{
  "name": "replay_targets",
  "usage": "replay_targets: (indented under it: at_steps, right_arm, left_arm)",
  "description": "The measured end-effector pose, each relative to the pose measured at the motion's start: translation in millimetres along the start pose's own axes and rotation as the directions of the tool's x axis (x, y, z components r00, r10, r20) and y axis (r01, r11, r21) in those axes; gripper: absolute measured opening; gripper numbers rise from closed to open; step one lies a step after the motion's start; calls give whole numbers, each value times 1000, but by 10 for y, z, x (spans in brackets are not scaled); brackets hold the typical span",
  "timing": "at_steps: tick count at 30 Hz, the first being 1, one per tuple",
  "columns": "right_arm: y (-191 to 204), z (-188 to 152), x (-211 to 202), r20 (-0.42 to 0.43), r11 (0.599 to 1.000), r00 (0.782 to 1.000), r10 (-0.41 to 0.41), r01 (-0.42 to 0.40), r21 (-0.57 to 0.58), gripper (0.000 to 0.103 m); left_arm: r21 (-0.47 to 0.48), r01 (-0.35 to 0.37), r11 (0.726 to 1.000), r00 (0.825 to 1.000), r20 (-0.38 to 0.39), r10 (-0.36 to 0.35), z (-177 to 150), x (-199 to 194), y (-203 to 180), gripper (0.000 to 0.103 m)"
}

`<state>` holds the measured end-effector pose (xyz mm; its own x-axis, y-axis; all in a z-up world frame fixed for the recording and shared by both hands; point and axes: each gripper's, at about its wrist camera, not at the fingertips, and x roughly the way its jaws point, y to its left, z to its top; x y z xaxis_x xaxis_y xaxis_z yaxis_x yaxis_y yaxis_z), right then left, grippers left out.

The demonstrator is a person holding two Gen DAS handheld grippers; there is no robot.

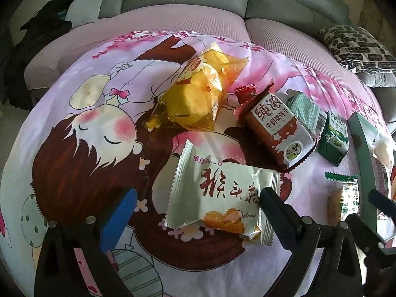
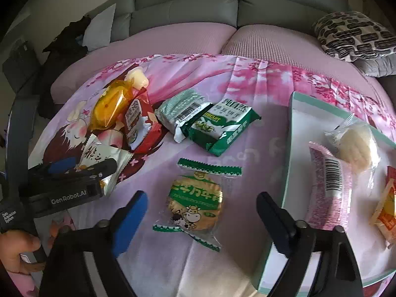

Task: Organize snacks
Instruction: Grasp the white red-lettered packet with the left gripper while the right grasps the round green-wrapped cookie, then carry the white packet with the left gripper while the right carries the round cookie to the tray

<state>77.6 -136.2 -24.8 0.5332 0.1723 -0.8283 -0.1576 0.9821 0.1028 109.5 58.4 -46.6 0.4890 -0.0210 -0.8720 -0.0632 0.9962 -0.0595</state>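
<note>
Lying between the spread fingers of the right gripper (image 2: 201,214), untouched, a round cookie packet (image 2: 195,204) is seen just left of the tray (image 2: 293,128); the left gripper (image 1: 196,204) is held wide around a white packet (image 1: 217,193).

Soft daylight fills both views, bright over the pink cartoon cloth (image 1: 81,113) and dimmer toward the grey sofa (image 2: 188,7). Shadows are faint. Glare glints off the yellow wrapper (image 1: 195,91). Fisheye distortion bends the edges, and dark vignetting fills the corners. The near tongs look slightly soft.
</note>
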Motion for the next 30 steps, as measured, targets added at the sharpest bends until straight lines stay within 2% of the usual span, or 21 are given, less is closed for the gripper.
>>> replay_targets:
  at_steps: [5,11,14,17,21,26,30]
  right_arm:
    - [-19,-2,121,-30,1000,999,11,-10,29,77]
    - [36,19,208,-41,1000,999,-13,13,14,74]
    - [48,25,238,-40,999,999,-35,36,6,63]
    - [34,19,227,-37,999,999,-34,34,11,57]
    - [18,25,222,-37,1000,999,-20,21,19,55]
    - [5,25,211,-38,1000,999,-10,11,26,54]
    - [5,22,184,-38,999,999,0,1,34,54]
  left_arm:
    - [6,-3,1000,1000,2,3,2,6,-11,99]
    - [15,-15,1000,1000,1,15,20,39,-43,99]
    - [26,-20,999,1000,3,20,21,51,-65,98]
    - [41,-14,999,1000,7,14,25,40,-101,87]
    - [58,12,998,1000,14,-13,36,13,-145,63]
    - [60,28,998,999,17,-29,35,-4,-149,50]
    - [49,38,998,999,24,-39,34,-23,-129,47]
